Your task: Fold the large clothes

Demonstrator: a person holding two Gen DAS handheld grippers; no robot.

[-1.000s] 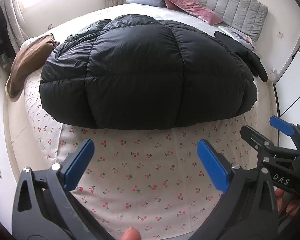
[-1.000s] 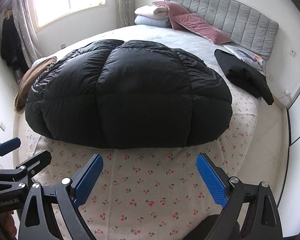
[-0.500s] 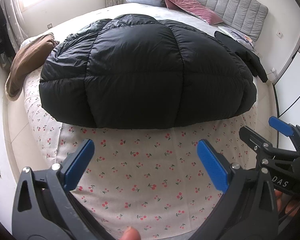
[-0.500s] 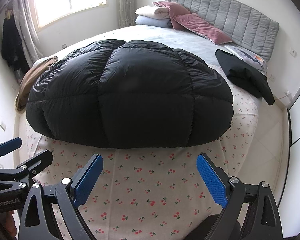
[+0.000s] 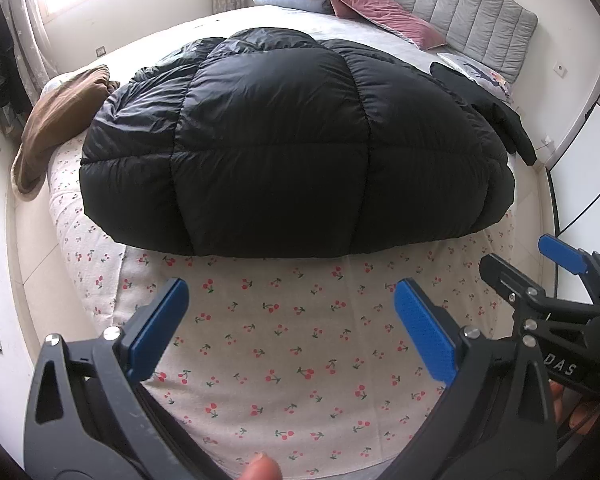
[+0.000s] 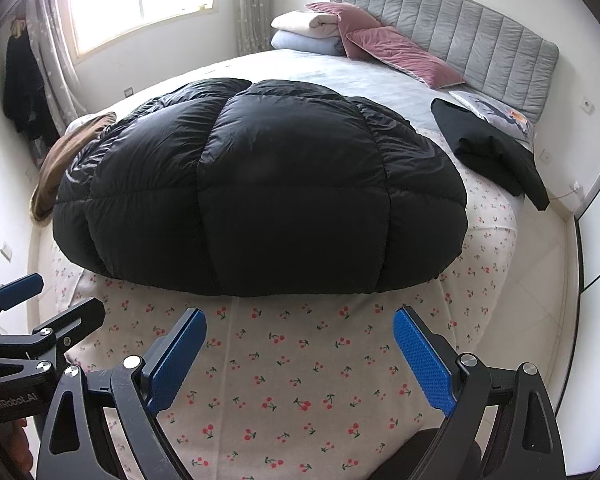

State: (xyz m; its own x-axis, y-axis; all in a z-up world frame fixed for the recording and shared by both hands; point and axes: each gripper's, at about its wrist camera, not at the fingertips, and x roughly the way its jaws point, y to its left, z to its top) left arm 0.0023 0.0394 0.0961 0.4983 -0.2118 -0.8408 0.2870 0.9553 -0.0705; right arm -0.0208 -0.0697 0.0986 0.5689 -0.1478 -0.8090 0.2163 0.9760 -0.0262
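A big black puffy down jacket (image 5: 292,144) lies spread across the bed, also in the right wrist view (image 6: 260,196). My left gripper (image 5: 292,312) is open and empty, above the cherry-print sheet (image 5: 284,360) just short of the jacket's near hem. My right gripper (image 6: 300,344) is open and empty, likewise in front of the hem. Each gripper shows at the edge of the other's view: the right one (image 5: 540,264), the left one (image 6: 48,300).
A brown garment (image 5: 56,120) hangs over the bed's left edge. A smaller black garment (image 6: 492,148) lies at the right. Pink pillows (image 6: 396,56) and folded blankets (image 6: 308,28) lie by the grey headboard (image 6: 480,52). Floor lies to the right of the bed.
Both views have shifted slightly; the right gripper has drawn a little back from the jacket. The jacket has not moved and both grippers stay open.
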